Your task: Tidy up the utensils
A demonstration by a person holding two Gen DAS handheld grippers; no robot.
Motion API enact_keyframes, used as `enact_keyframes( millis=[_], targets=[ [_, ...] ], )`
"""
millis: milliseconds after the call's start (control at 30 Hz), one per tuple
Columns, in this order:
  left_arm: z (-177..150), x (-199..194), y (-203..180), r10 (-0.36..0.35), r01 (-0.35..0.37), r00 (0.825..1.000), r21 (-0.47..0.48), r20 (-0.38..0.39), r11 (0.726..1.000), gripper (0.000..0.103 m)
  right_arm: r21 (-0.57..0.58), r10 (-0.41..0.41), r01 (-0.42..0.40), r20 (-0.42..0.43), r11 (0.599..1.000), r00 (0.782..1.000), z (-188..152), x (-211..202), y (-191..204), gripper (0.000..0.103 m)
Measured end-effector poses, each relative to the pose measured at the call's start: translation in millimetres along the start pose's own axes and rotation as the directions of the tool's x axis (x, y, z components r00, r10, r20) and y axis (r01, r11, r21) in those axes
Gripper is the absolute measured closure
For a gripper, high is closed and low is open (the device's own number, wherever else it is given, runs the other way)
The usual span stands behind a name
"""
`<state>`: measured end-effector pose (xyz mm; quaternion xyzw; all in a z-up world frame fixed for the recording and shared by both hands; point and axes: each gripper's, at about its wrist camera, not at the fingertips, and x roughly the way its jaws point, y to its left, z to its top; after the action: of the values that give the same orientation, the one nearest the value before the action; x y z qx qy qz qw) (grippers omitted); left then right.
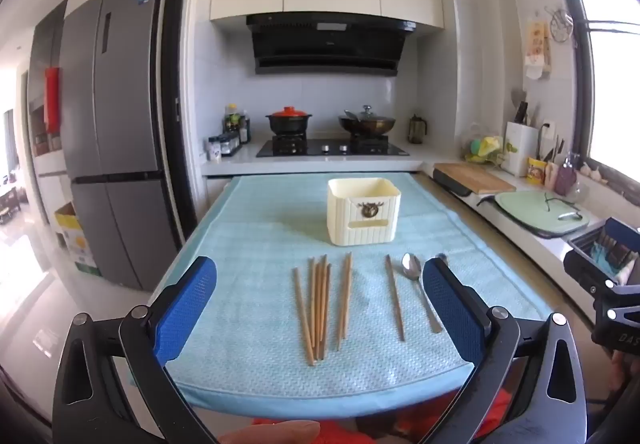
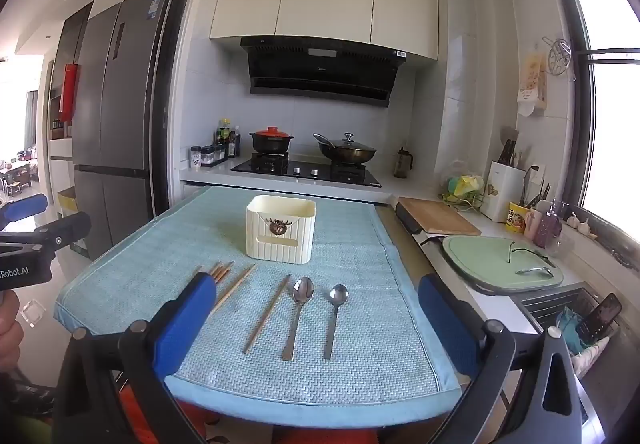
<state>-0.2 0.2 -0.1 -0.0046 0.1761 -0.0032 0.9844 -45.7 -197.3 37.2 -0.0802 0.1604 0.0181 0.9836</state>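
A cream ribbed utensil holder (image 1: 363, 211) (image 2: 281, 229) stands upright at the far middle of a light blue mat (image 1: 248, 364) (image 2: 360, 372). Several wooden chopsticks (image 1: 318, 304) (image 2: 224, 276) lie in a row in front of it, with one single chopstick (image 1: 395, 302) (image 2: 267, 318) apart to their right. Two metal spoons (image 2: 298, 314) (image 2: 335, 314) lie right of that; in the left wrist view one spoon (image 1: 420, 290) shows and the other is mostly behind a finger. My left gripper (image 1: 320, 314) hovers open above the chopsticks. My right gripper (image 2: 316, 328) hovers open above the spoons. Nothing is between either pair of fingers.
Behind the mat is a counter with a gas hob (image 2: 308, 170), a red-lidded pot (image 2: 272, 142) and a wok (image 2: 346, 152). On the right counter are a wooden board (image 2: 438, 220), a green tray (image 2: 502, 262) and a sink basket holding a phone (image 2: 604, 318). A fridge (image 1: 116, 132) stands left.
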Motion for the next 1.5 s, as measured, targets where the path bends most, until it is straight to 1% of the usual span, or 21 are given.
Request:
enact_keyframes(
  millis=[200,233,500,700,733,1267,1500],
  targets=[
    [0,-5,-2,0.001,-0.001,1.0,0.01,0.005,1.0,0.0,-0.003,0.002,-0.002,0.0,1.0,1.0,0,-2,2,0.0],
    [2,1,0,0.003,-0.003,1.0,0.008,-0.013,1.0,0.0,-0.004,0.002,-0.002,0.001,1.0,1.0,1,-2,3,0.0],
    [0,2,0,0.0,0.0,1.0,-0.003,-0.02,1.0,0.0,0.001,0.004,-0.004,-0.01,1.0,1.0,1,4,-1,0.0],
    [-3,2,0,0.002,-0.002,1.0,-0.006,-0.02,1.0,0.0,0.003,0.006,-0.006,-0.012,1.0,1.0,6,1,0,0.0],
    [-3,2,-1,0.002,-0.002,1.0,-0.006,-0.02,1.0,0.0,0.0,0.007,-0.007,-0.011,1.0,1.0,2,1,4,0.0],
    [-4,3,0,0.001,-0.001,1.0,-0.009,-0.025,1.0,0.0,0.002,0.008,-0.008,-0.012,1.0,1.0,2,1,5,0.0],
    [-11,2,0,0.005,-0.005,1.0,-0.012,-0.023,1.0,0.0,0.002,0.008,-0.008,-0.012,1.0,1.0,1,2,6,0.0]
  ],
)
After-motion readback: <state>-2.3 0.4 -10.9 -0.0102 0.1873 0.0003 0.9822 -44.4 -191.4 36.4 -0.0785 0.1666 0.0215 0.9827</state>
